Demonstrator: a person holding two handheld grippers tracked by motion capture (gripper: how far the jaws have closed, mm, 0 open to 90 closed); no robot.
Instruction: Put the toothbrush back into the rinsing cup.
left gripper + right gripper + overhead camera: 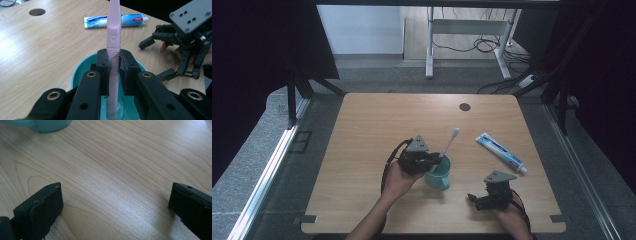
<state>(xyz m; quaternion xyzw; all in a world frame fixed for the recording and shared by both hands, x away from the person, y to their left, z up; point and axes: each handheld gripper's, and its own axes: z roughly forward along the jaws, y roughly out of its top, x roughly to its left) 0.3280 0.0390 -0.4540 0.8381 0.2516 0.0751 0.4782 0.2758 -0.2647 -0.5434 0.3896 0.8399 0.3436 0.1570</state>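
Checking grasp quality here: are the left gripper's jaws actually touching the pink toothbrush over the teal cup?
Touching. The left gripper view shows the left gripper with both jaws pressed against the toothbrush handle, no gap, above the cup.

High view: above near edge of table, facing forward, down. Left gripper view: close over teal cup. Right gripper view: low over tabletop; blurred teal corner probably same cup.

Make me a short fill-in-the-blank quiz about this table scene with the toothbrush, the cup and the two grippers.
1. The left gripper is shut on the pink ____.
2. The toothbrush stands over the teal ____.
3. The right gripper has its fingers ____, with bare table between them.
4. The toothpaste tube lies on the table, to the ____ of the cup in the high view.

Missing words: toothbrush; cup; open; right
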